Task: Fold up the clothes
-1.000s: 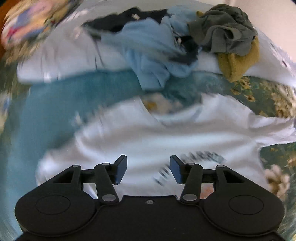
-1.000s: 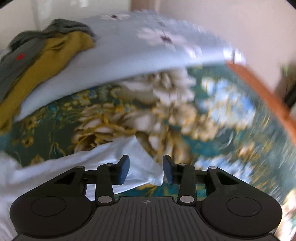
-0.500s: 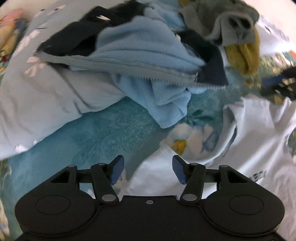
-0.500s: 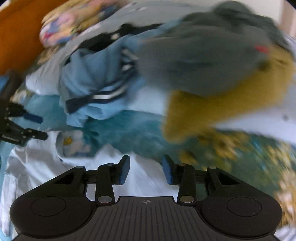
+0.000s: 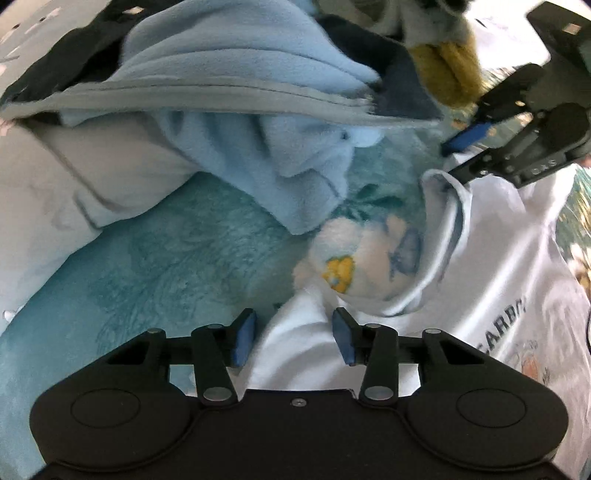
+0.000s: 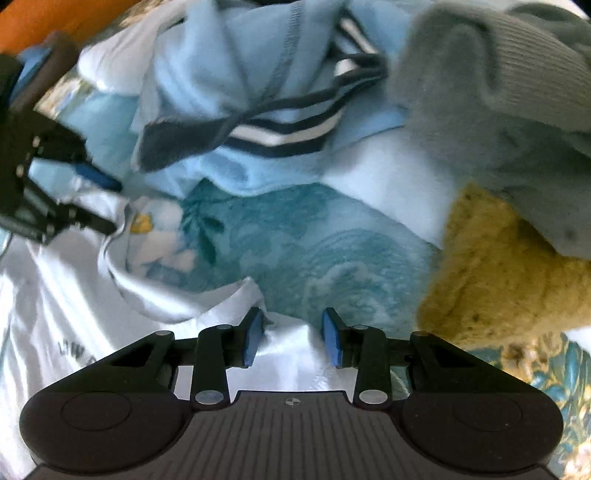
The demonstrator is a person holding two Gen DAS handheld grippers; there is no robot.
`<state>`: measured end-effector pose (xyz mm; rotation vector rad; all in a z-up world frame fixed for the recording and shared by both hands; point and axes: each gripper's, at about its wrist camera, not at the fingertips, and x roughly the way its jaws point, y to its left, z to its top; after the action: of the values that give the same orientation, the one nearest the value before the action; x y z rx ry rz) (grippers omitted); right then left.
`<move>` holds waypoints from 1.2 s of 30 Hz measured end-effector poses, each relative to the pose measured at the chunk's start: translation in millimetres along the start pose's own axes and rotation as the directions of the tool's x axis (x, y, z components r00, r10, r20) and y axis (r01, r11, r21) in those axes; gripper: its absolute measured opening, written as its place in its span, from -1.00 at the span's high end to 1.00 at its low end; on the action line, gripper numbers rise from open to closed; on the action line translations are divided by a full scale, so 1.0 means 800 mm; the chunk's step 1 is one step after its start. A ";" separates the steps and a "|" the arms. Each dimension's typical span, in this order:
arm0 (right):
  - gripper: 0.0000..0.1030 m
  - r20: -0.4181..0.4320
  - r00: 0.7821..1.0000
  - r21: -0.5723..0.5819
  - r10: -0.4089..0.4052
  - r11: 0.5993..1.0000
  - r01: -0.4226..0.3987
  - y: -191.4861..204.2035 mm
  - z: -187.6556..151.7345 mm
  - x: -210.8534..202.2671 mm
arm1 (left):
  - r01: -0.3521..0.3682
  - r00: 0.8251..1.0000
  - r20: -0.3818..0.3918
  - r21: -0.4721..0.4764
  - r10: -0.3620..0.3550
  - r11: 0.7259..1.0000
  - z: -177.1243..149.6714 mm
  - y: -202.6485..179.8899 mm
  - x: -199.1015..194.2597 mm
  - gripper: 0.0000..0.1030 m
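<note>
A white T-shirt (image 5: 491,266) with dark printed letters lies face up on a teal flowered blanket (image 5: 166,258), its collar (image 5: 448,221) towards the clothes pile. My left gripper (image 5: 294,339) points down over one shoulder beside the collar. Its jaws are closing with a fold of the white fabric between them, and the pads do not press on it. My right gripper (image 6: 291,339) stands open over the other shoulder of the T-shirt (image 6: 66,295), with bunched white cloth between its pads. Each gripper shows in the other's view: right gripper (image 5: 448,160), left gripper (image 6: 114,206).
Just beyond the collar lies a pile of unfolded clothes: a light blue fleece (image 5: 258,74), a striped blue garment (image 6: 280,136), a grey knit (image 6: 480,74) and a mustard piece (image 6: 498,277). A pale bedsheet (image 5: 55,192) lies at left. An orange board (image 6: 55,22) shows far left.
Both grippers swung in from over the shirt's front and sleeve to its shoulders beside the collar and dropped closer to the cloth. The left jaws have narrowed.
</note>
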<state>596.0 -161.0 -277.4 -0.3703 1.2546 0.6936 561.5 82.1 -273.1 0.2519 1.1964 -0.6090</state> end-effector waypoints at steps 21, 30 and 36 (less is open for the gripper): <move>0.84 0.125 0.979 -0.011 -0.163 0.986 0.166 0.005 -0.016 -0.009 | -0.249 0.960 0.136 0.018 0.244 0.968 -0.009 -0.033 0.001 0.92; 0.62 0.185 0.962 0.096 -0.202 0.978 0.187 0.010 -0.025 -0.043 | -0.247 0.954 0.143 -0.115 0.262 0.962 -0.015 -0.033 -0.033 0.60; 0.54 0.249 0.938 0.280 -0.239 0.945 0.167 0.023 -0.074 -0.108 | -0.294 0.909 0.178 -0.368 0.377 0.882 -0.050 -0.065 -0.110 0.38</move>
<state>527.5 -207.2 -210.1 -0.1780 1.0016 0.3829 480.2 86.6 -199.4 0.0886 0.9655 -0.1171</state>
